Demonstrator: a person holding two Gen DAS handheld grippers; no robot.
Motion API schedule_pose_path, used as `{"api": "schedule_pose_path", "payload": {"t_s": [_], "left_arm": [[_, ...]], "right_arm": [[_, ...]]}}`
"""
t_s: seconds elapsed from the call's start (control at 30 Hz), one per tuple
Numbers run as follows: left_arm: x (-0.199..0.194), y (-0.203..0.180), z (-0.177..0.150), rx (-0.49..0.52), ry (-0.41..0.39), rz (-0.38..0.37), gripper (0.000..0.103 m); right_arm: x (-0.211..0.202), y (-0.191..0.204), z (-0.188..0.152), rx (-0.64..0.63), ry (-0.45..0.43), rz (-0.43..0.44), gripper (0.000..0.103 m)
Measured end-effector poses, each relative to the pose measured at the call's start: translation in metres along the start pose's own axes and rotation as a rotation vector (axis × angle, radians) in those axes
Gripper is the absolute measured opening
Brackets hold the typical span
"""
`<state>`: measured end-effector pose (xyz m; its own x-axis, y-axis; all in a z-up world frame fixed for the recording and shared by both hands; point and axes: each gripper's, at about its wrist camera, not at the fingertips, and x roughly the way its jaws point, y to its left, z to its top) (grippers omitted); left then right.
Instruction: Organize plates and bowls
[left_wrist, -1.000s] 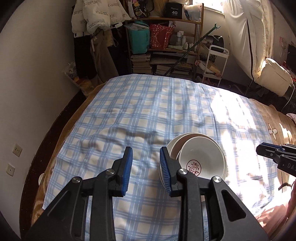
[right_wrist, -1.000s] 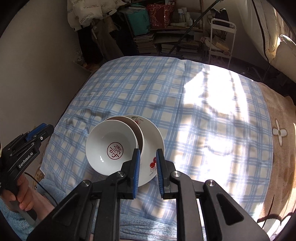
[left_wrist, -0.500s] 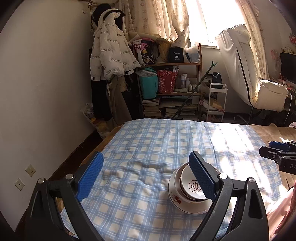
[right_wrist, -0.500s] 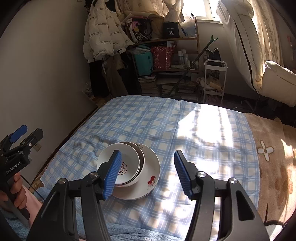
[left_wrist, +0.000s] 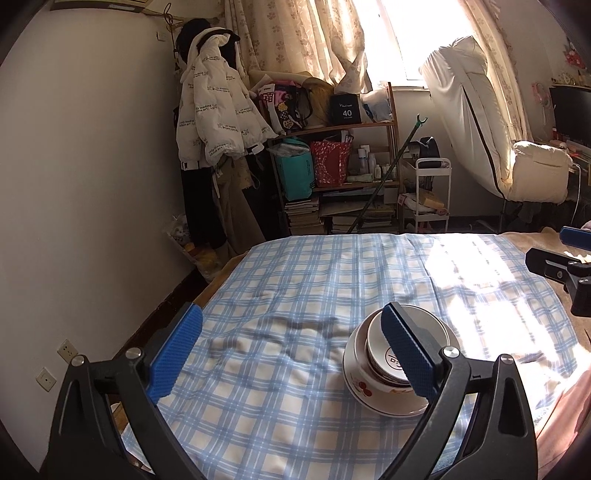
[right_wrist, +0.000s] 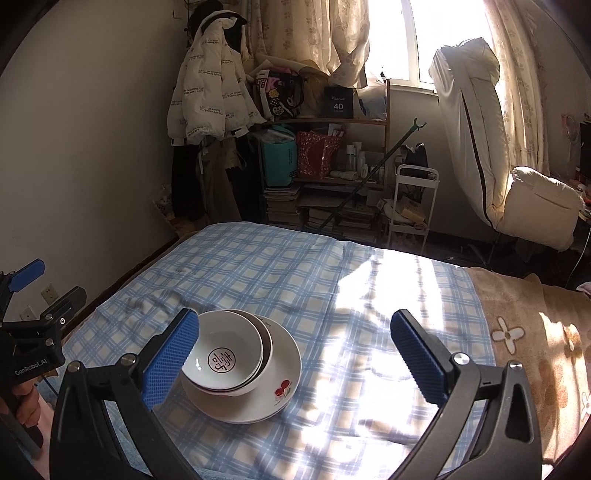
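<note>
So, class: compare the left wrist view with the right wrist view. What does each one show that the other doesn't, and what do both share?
Only the left wrist view shows the dark monitor at far right.

Only the right wrist view shows the brown flower-patterned blanket clearly, and the plate's cherry motif facing the camera.

Both show the stacked bowls on the plate, the blue checked cloth, the white jacket, and each open hand-held gripper: left, right.
</note>
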<state>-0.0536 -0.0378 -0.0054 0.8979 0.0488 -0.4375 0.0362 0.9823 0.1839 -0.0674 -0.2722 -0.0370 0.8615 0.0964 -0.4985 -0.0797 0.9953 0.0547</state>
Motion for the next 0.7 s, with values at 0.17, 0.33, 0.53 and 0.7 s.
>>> {"api": "schedule_pose_path", "payload": {"t_s": [0.17,0.33,0.53,0.7], "left_arm": [[0.012,0.004,-0.003,-0.01,0.023,-0.005,0.096],[0.025,0.005,-0.005,-0.01,0.045,-0.011,0.096],[0.033,0.006,-0.005,-0.02,0.06,-0.017,0.096],[0.038,0.007,-0.007,-0.024,0.08,-0.021,0.096]], "right_arm": [[0.01,-0.004,-0.004,0.013,0.031,-0.004,0.103],[0.021,-0.014,-0.007,0.055,0.067,-0.016,0.103],[0.019,-0.015,-0.008,0.056,0.051,-0.045,0.103],[0.017,-0.012,-0.008,0.047,0.055,-0.047,0.103]]}}
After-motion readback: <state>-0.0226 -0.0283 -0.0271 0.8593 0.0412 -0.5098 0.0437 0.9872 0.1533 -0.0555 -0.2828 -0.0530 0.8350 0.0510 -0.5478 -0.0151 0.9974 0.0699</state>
